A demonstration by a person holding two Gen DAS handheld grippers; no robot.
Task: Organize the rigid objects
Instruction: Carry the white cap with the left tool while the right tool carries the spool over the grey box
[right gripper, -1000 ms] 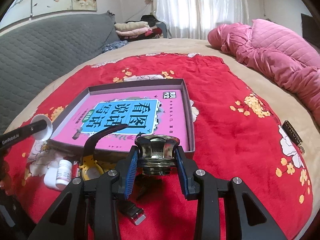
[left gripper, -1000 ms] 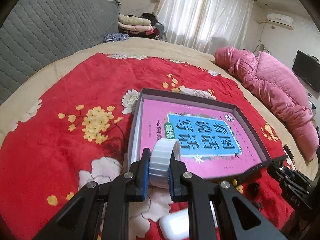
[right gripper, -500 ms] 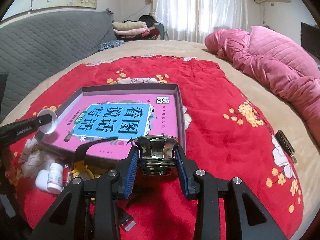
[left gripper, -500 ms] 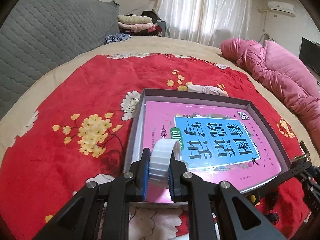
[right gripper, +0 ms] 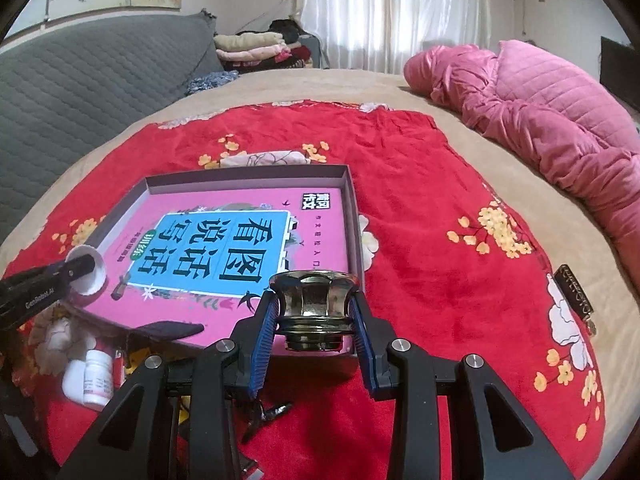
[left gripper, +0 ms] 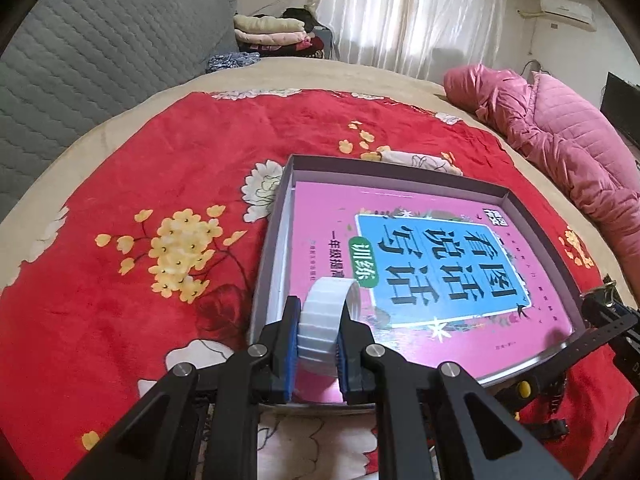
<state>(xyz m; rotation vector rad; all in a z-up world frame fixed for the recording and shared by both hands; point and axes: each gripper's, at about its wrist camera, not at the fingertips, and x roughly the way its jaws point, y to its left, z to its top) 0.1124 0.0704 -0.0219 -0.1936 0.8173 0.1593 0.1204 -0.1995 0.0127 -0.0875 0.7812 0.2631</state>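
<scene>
A shallow grey box (left gripper: 408, 172) (right gripper: 248, 176) holds a pink book (left gripper: 440, 264) (right gripper: 224, 240) on the red floral blanket. My left gripper (left gripper: 318, 344) is shut on a white ribbed bottle cap (left gripper: 326, 320), held over the box's near left corner; the cap also shows in the right wrist view (right gripper: 86, 270). My right gripper (right gripper: 314, 316) is shut on a shiny metal knob-shaped lid (right gripper: 314, 304), held over the box's near right corner.
A small white pill bottle (right gripper: 96, 376) and a white case (right gripper: 72, 378) lie in front of the box, with a dark strap (right gripper: 168, 330) and small dark bits. A dark bar-shaped item (right gripper: 576, 290) lies at the right. A pink quilted coat (right gripper: 540, 120) lies beyond. A grey headboard (left gripper: 80, 72) stands left.
Both grippers have moved forward and up over the box's near edge, each still holding its object. The loose items in front of the box have dropped lower in view.
</scene>
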